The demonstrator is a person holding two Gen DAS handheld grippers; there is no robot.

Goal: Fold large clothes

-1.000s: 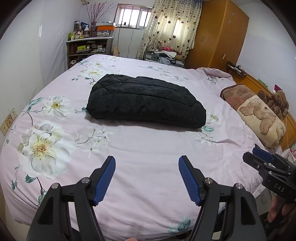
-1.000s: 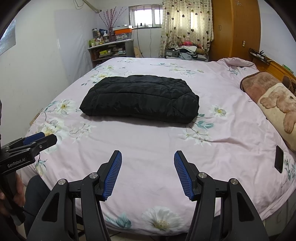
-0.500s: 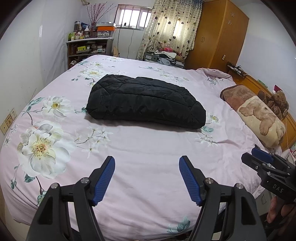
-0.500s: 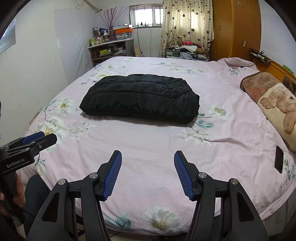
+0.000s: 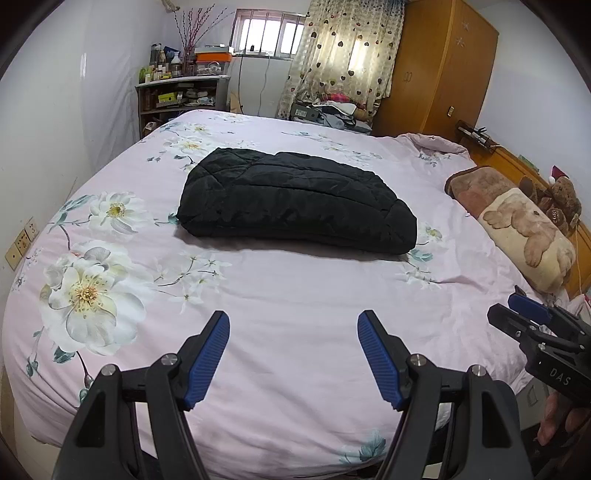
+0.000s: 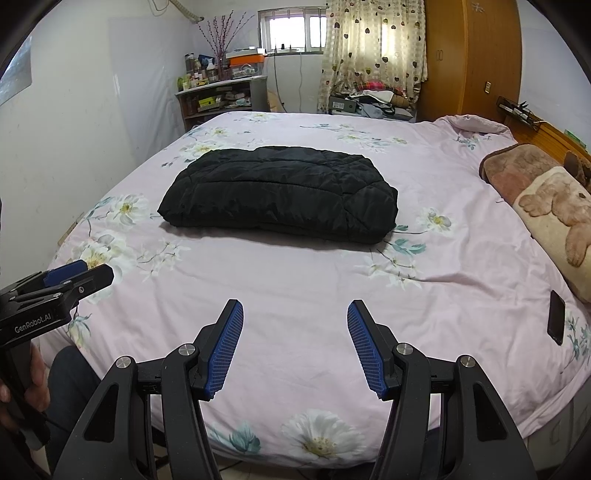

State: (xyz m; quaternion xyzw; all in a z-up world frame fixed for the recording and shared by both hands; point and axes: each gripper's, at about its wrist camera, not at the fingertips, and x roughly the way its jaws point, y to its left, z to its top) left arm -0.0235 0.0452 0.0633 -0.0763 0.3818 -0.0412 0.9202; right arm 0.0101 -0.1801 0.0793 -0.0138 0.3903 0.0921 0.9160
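Where floral bedsheet (image 5: 295, 295) spreads, folded black jacket (image 5: 295, 201) lies mid-bed.

A lived-in home bedroom. Fills most of the view: a wide bed (image 6: 295, 295) under a pink floral cover. At 12 o'clock, a barred window (image 6: 291, 33) with heart-print curtains (image 6: 373, 55); at 11, cluttered shelves (image 6: 218, 99); at 1, a wooden wardrobe (image 6: 472, 59); at 3, a bear-print pillow (image 6: 554, 218).
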